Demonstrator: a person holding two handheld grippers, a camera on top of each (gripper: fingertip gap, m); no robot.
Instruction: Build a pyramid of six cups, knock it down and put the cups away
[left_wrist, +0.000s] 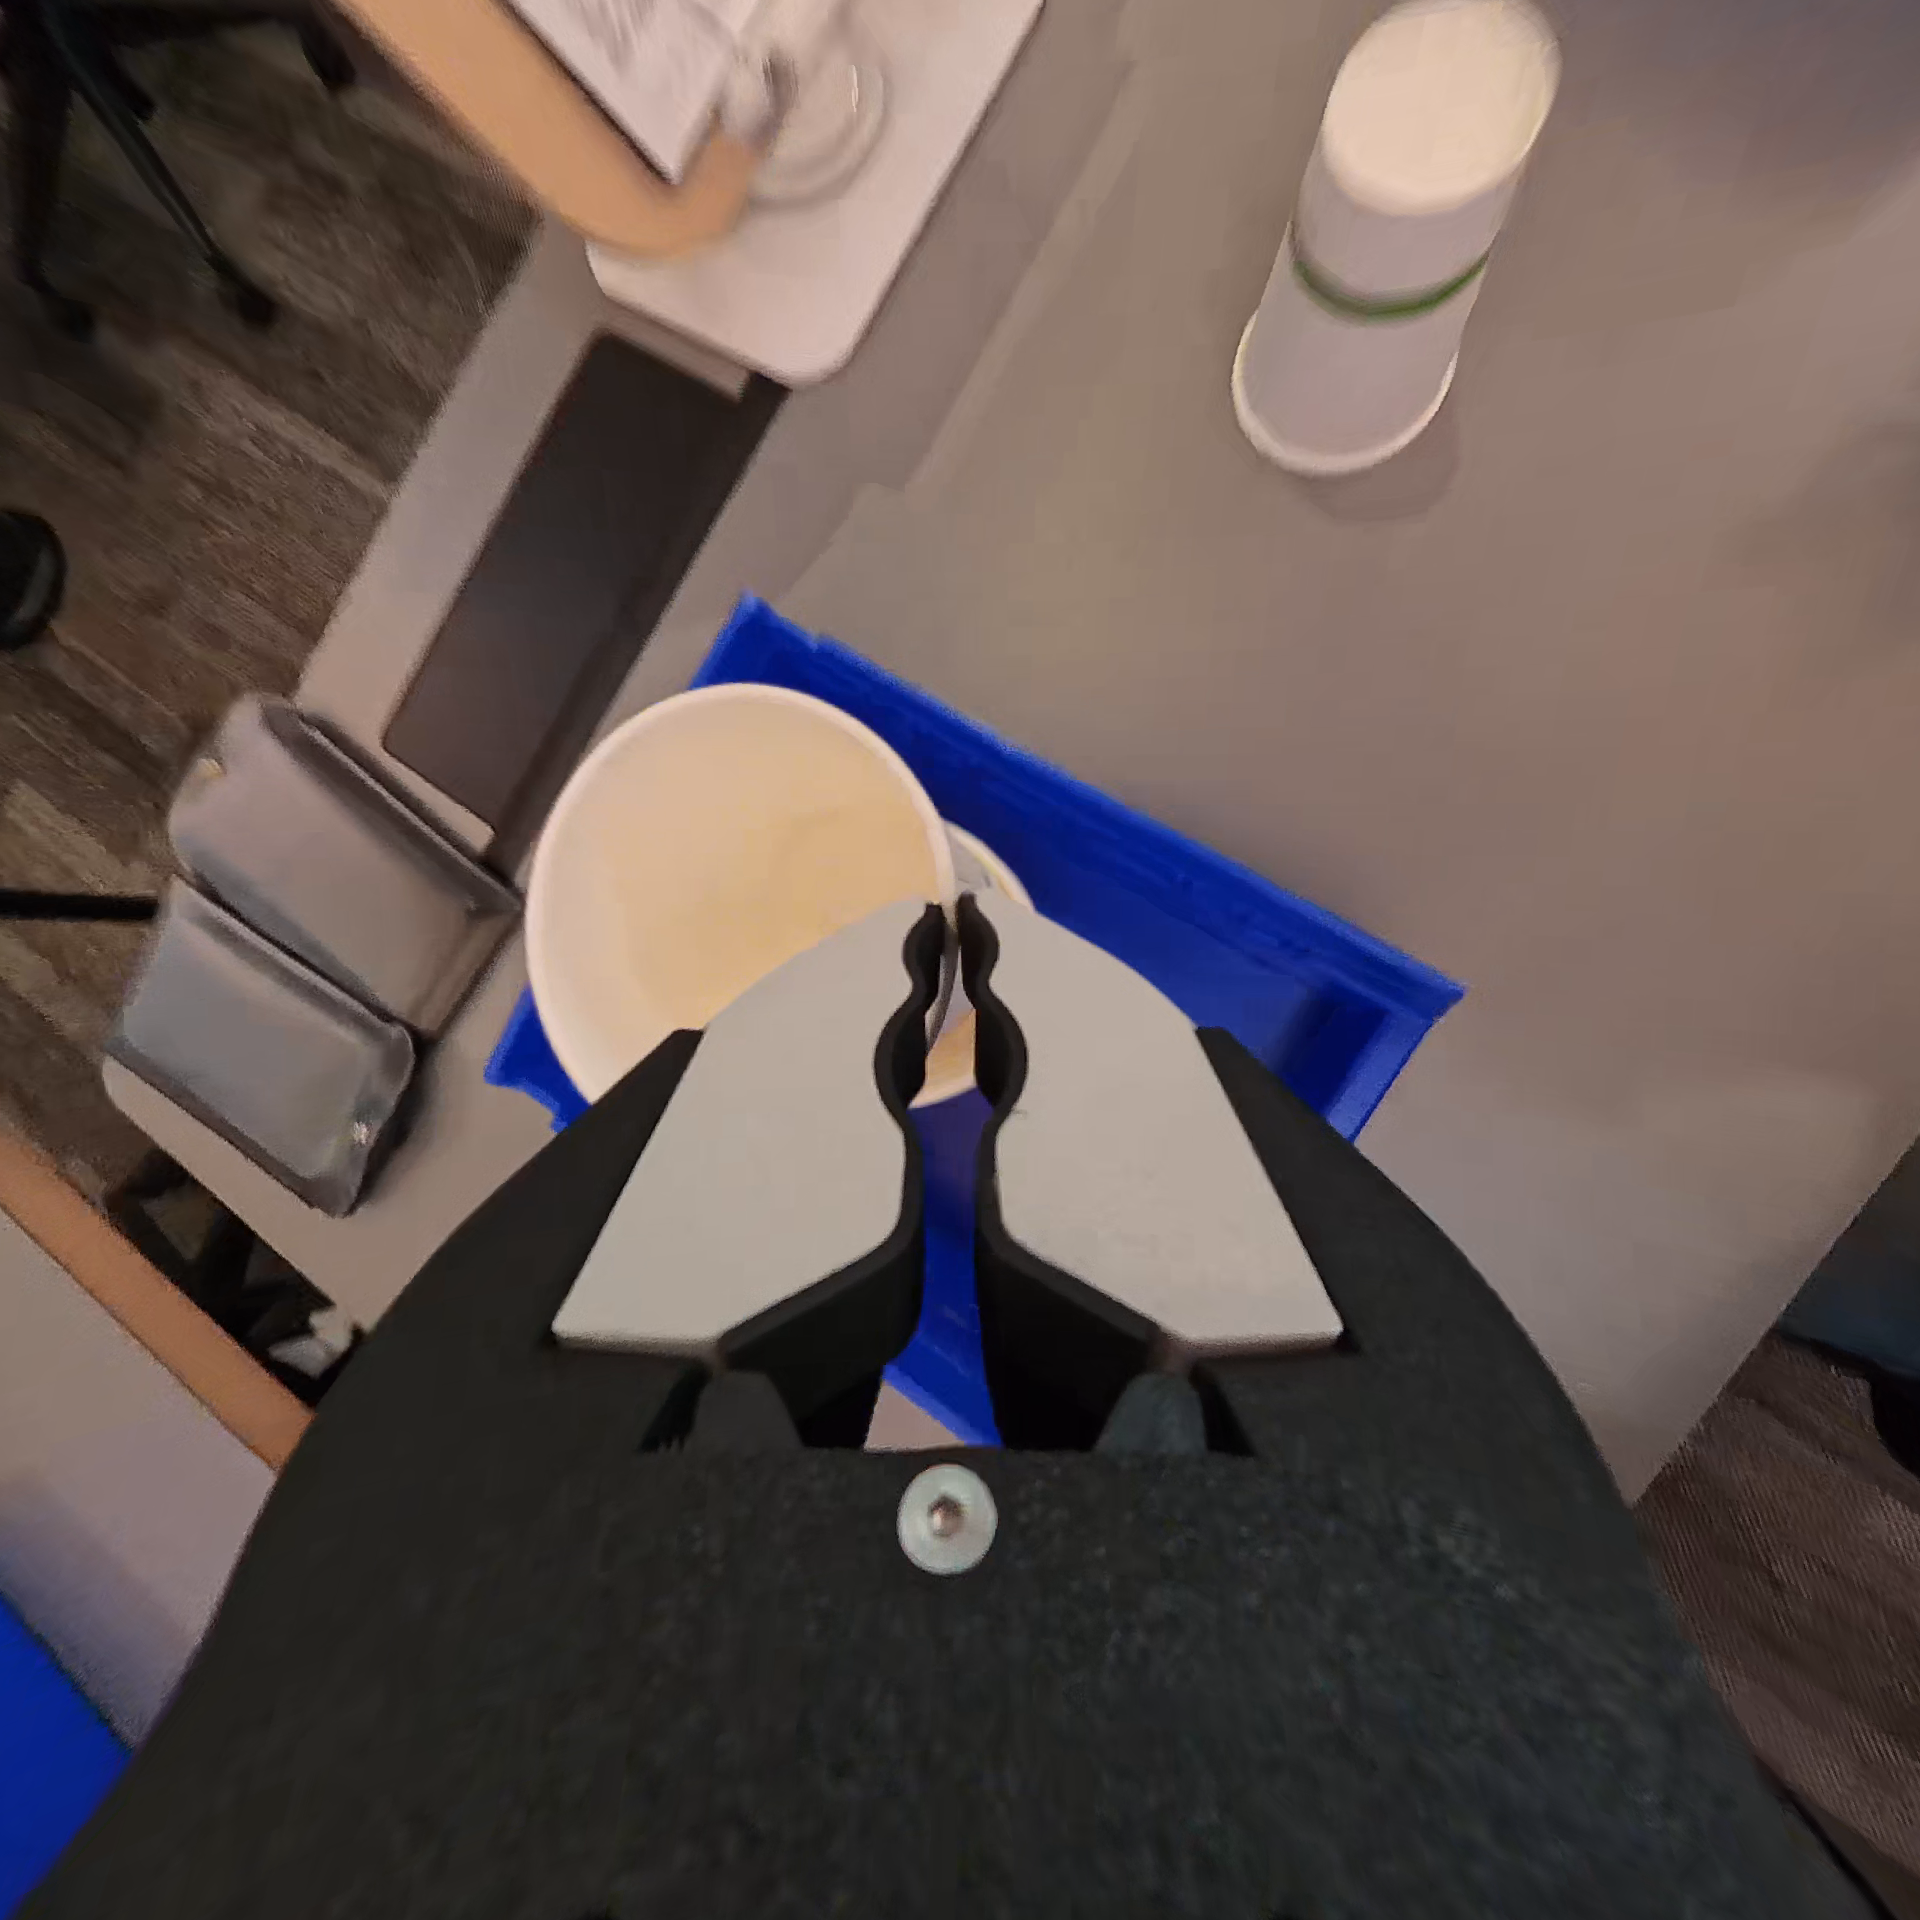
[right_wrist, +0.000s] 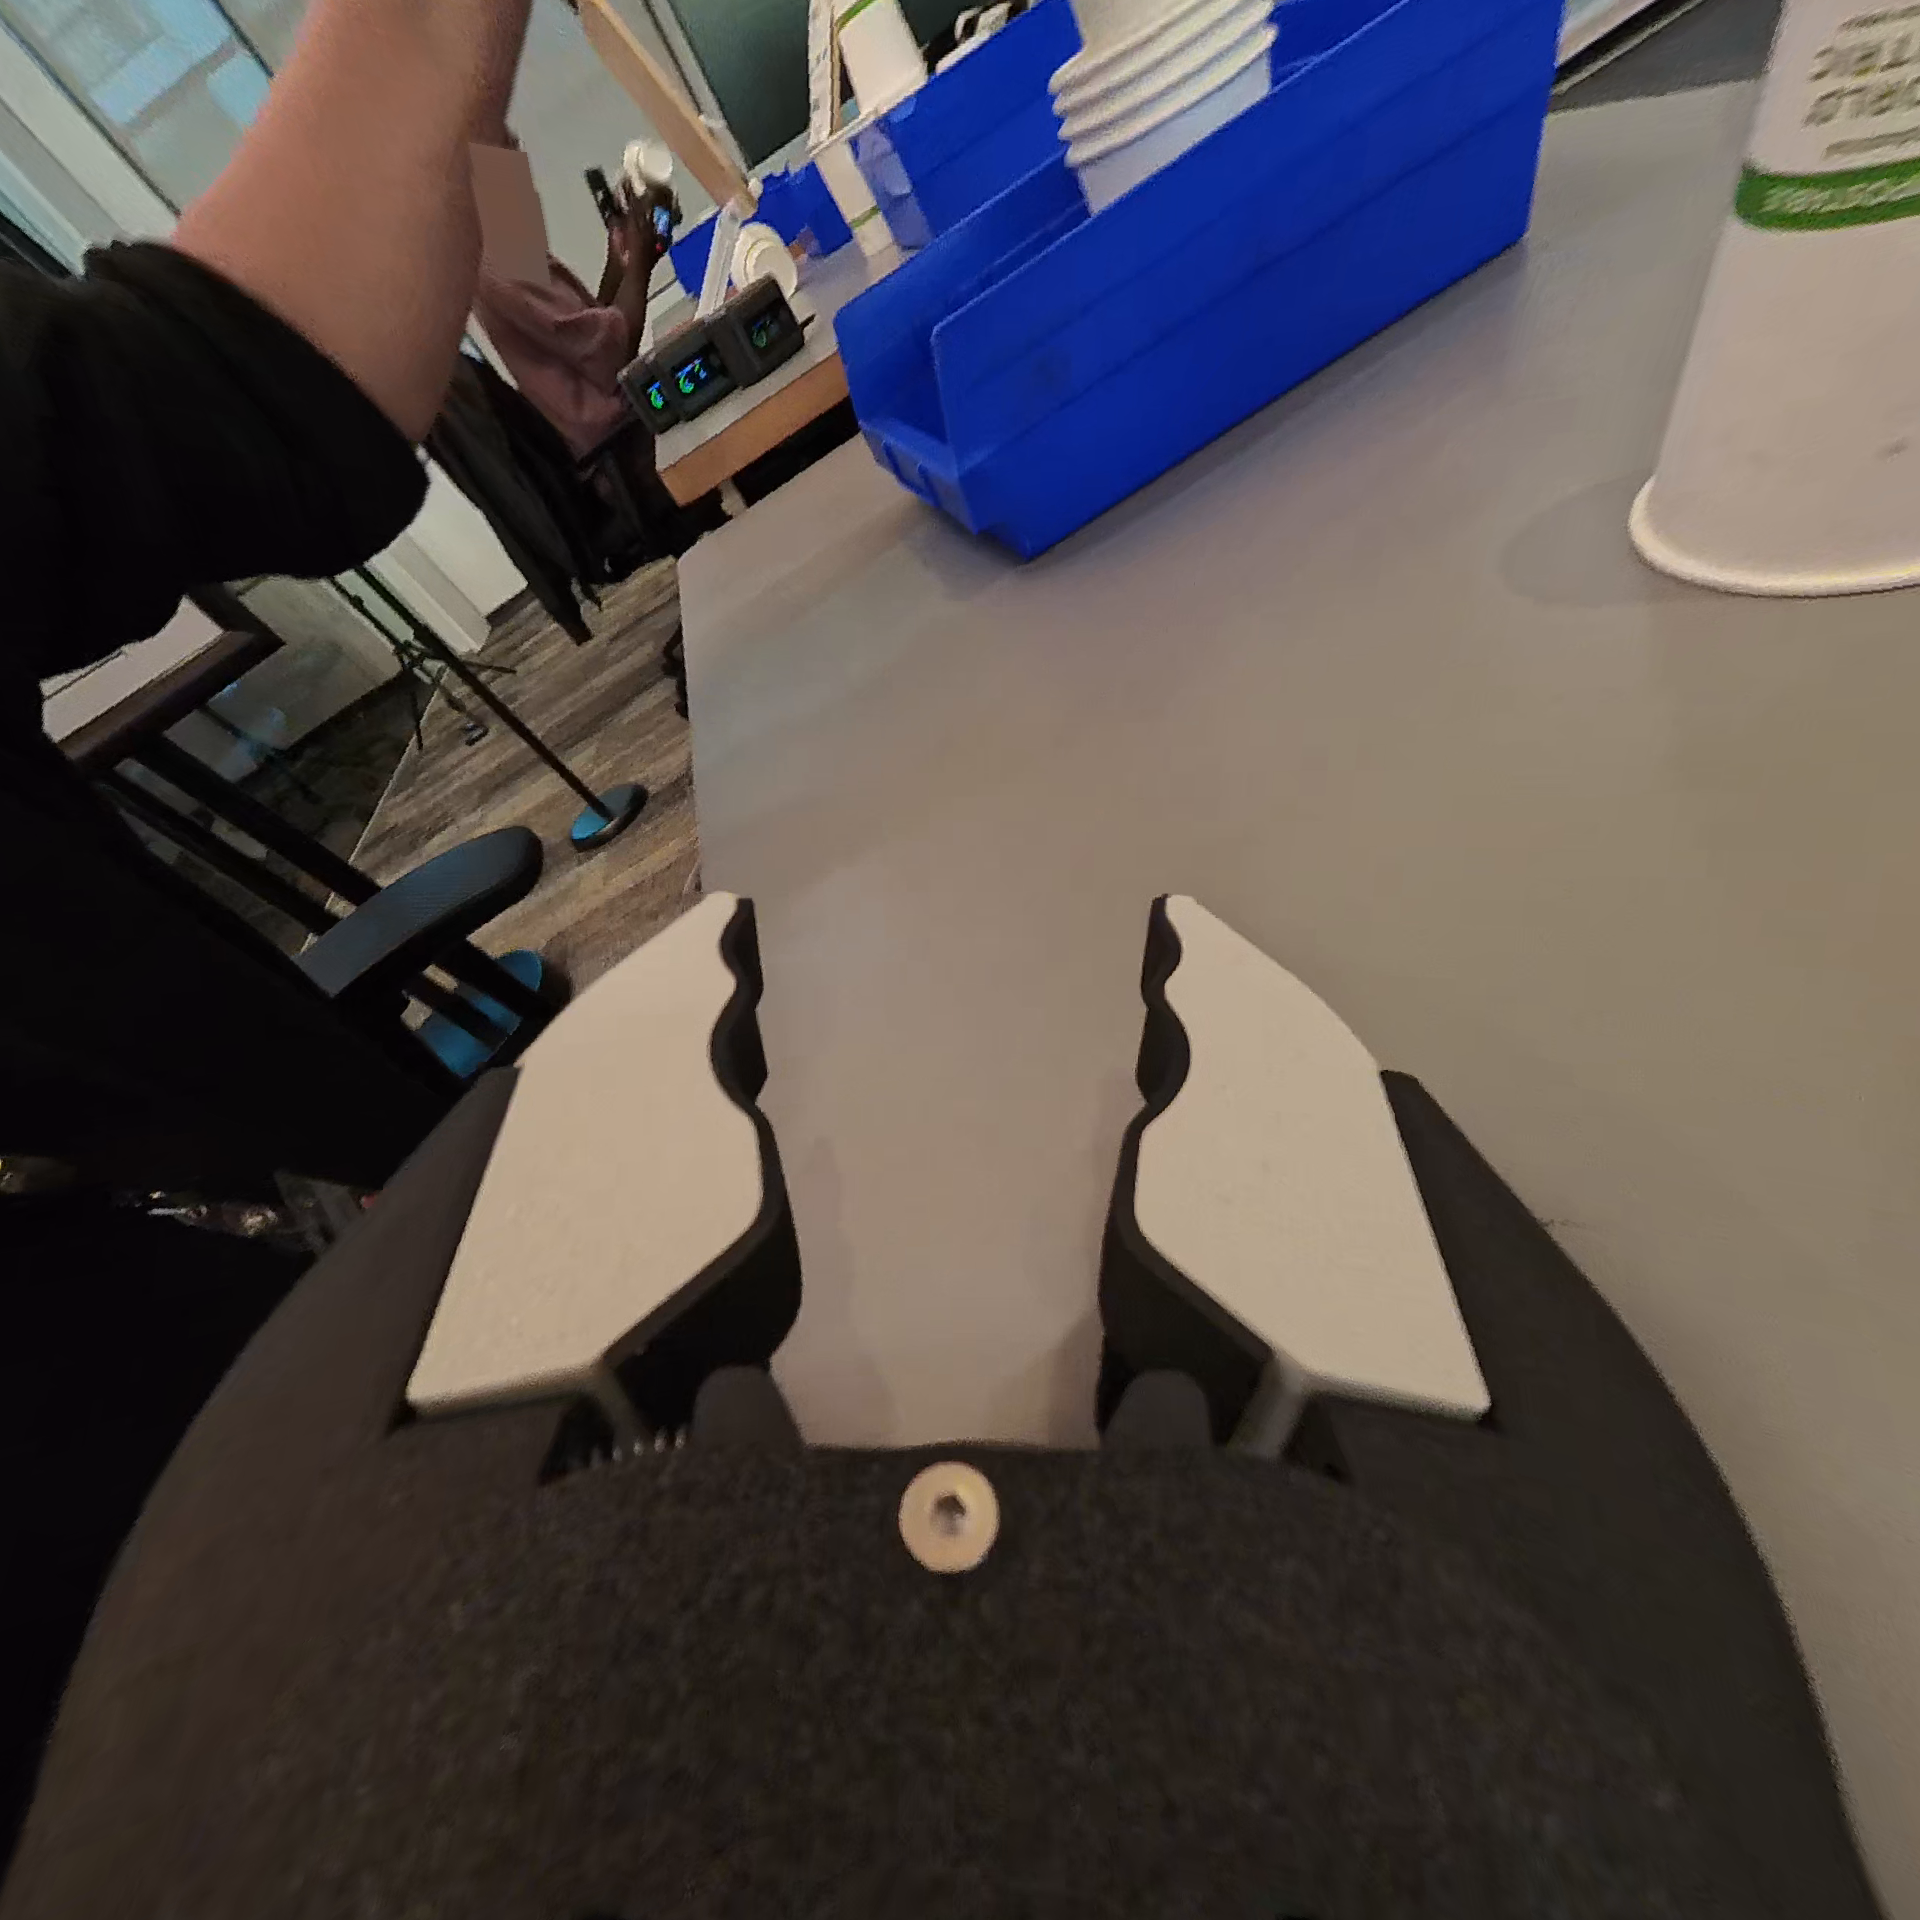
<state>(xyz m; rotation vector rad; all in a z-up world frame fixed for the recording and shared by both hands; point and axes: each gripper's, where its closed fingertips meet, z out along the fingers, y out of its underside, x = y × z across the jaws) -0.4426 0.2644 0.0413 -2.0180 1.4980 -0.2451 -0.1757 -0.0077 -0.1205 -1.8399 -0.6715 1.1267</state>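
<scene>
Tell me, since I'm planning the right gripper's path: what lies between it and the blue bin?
Only bare grey table lies between the open right gripper and the blue bin, as the right wrist view shows. An upside-down cup stands off to the side.

1. a white paper cup (left_wrist: 727, 862), mouth open toward the camera, is held by its rim above the blue bin (left_wrist: 1164, 894), tilted.
2. a stack of white cups (right_wrist: 1169, 94) stands nested in the blue bin (right_wrist: 1226, 301), rims ringed one above another.
3. two upside-down white cups with a green band (left_wrist: 1382, 249), stacked, stand on the grey surface (left_wrist: 1351, 779), well apart from the bin.
</scene>
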